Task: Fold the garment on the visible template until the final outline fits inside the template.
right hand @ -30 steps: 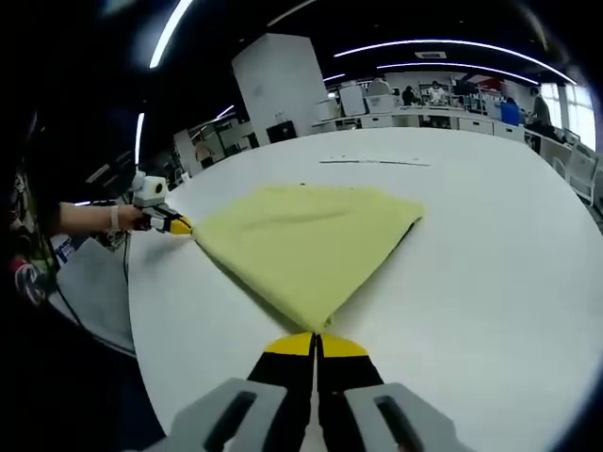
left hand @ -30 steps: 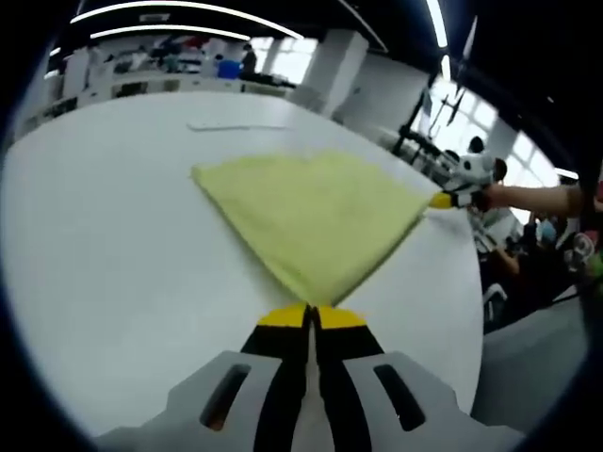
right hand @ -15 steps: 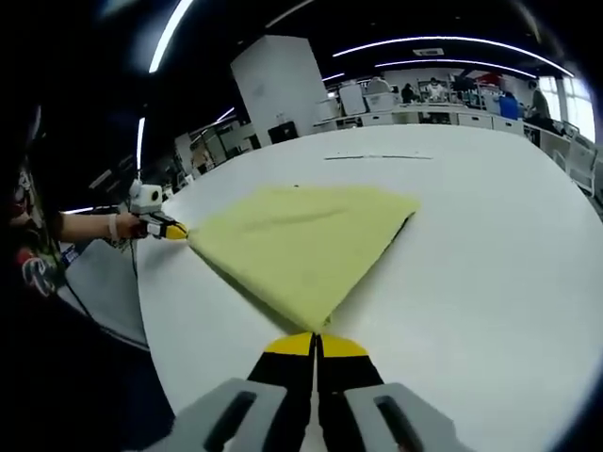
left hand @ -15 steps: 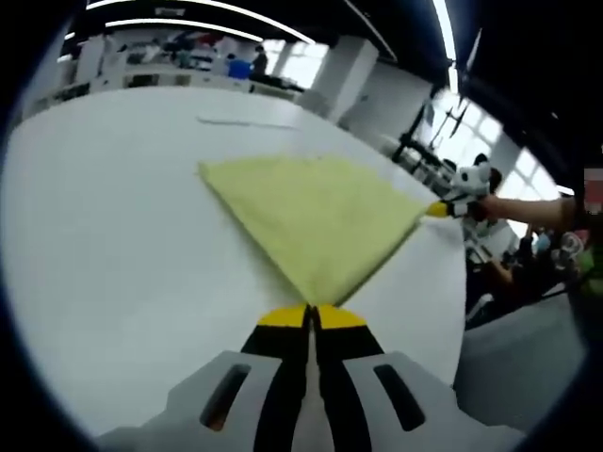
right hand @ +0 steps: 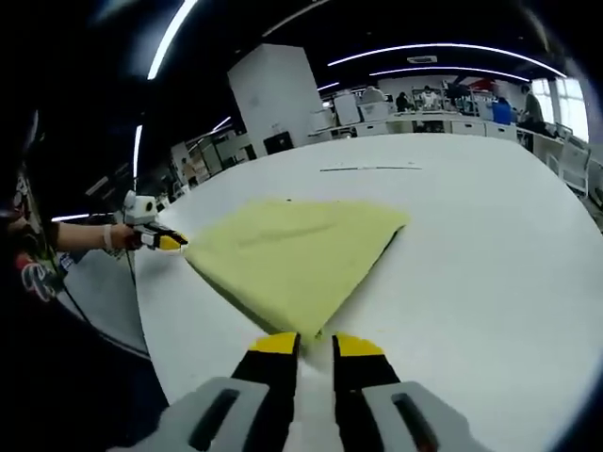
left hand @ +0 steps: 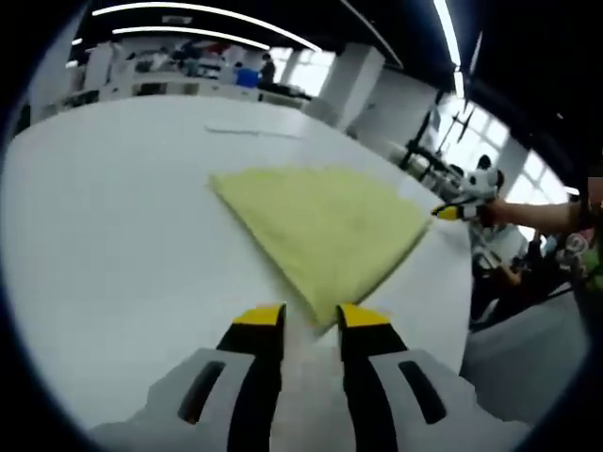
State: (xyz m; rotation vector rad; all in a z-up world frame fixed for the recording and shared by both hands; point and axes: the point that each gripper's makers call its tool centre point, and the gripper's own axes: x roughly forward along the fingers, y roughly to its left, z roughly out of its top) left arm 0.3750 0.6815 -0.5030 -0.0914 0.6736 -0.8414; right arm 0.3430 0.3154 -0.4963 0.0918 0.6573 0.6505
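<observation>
A yellow garment, folded to a flat wedge, lies on the white table. One corner of it points between the parted yellow tips of my left gripper, which is open. My right gripper shows small at the garment's far right corner, held by a person's hand. In the right gripper view the garment spreads ahead, and its near corner ends just in front of my right gripper, open too. My left gripper sits at the garment's left corner there.
A thin dark line is marked on the table beyond the garment, also the line in the right gripper view. The round table edge runs close by on the left. Desks and people stand far behind.
Both grippers have gone from shut on the garment's corners to open, and the corners now lie loose on the table. Both views have shifted slightly.
</observation>
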